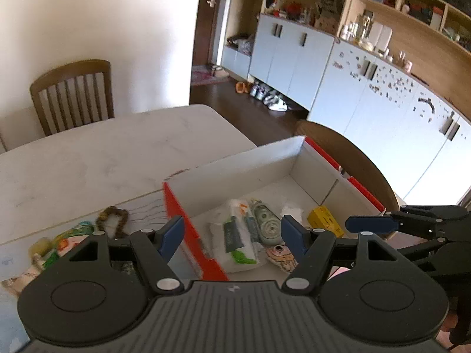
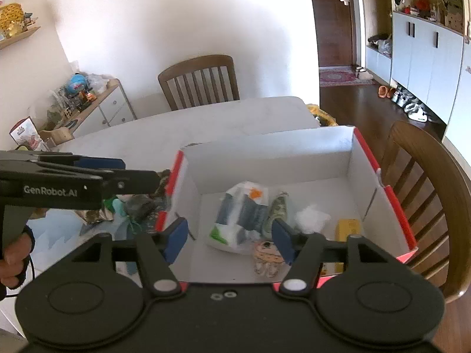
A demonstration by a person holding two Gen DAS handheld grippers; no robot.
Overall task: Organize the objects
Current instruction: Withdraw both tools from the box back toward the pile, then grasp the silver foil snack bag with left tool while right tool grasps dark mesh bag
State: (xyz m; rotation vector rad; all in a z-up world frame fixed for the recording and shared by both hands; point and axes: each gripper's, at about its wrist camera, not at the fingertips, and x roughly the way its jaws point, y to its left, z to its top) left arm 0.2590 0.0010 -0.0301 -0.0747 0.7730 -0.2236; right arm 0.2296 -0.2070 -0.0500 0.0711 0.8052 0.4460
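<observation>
Room: white wall (image 2: 176,14) behind the table; dark wood floor (image 2: 368,103) running to a brown door (image 2: 334,14); a long run of pale cabinets (image 1: 297,58) under open wooden shelving (image 1: 412,20) crowded with small items; shoes (image 1: 273,100) on the floor at the cabinet foot; a patterned rug (image 2: 338,76) by the door; a low sideboard (image 2: 100,108) heaped with toys on the left in the right wrist view.

Table (image 1: 103,153): pale, marbled top, rounded corner, mostly bare at its far end. One slatted wooden chair (image 2: 200,79) at the far side, another chair (image 2: 421,182) just beside the box.

Box (image 2: 265,158): open cardboard, white inside, red outside, standing at the near right corner of the table. Contents, on its floor:
- plastic bag of tubes (image 1: 238,235), white with green and orange print, near the middle;
- crumpled white wrapper (image 2: 312,217), right of the bag;
- yellow packet (image 1: 325,220), toward the right wall;
- green patterned pouch (image 1: 266,220), touching the bag;
- small cartoon-faced item (image 2: 266,253), nearest the camera.

Loose pile (image 1: 64,241) of colourful wrappers and a brown looped cord (image 1: 113,219), on the table just left of the box.

Left gripper (image 1: 232,235): blue pads spread wide, nothing between them, held over the box's left wall.

Right gripper (image 2: 229,239): jaws likewise apart and empty, above the box's near edge.
</observation>
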